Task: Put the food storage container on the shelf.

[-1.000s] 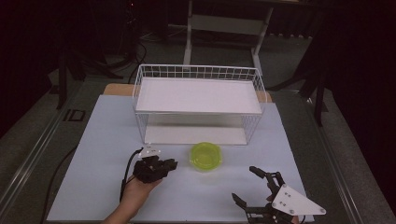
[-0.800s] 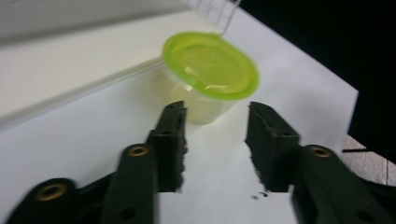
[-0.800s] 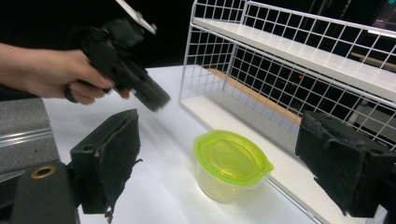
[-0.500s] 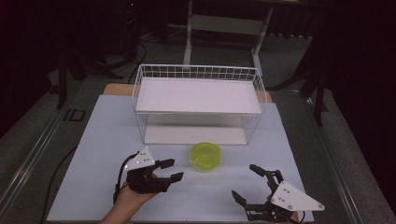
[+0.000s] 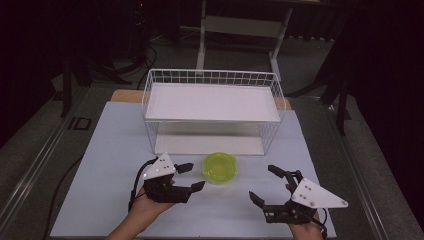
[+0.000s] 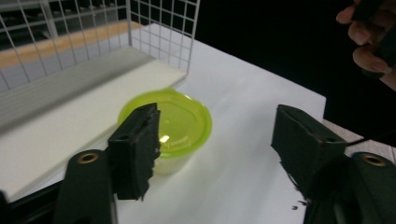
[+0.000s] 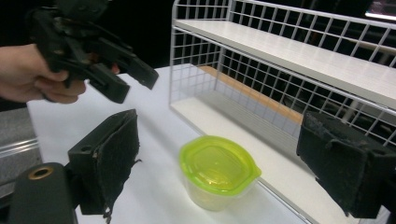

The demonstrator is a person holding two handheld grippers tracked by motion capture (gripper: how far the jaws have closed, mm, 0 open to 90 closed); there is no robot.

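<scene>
A white tabletop (image 5: 100,150) lies lit in a dark room. Behind its far edge a grey floor (image 5: 170,55) shows, with pale table legs (image 5: 202,35) standing there.

table (image 5: 100,200): white top | wire shelf rack (image 5: 212,112) at back | green lidded container (image 5: 220,167) before it

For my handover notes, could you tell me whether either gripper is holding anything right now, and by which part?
Nothing is held. The left gripper and the right gripper both stand open beside the green lidded container, their jaws clear of it.
</scene>
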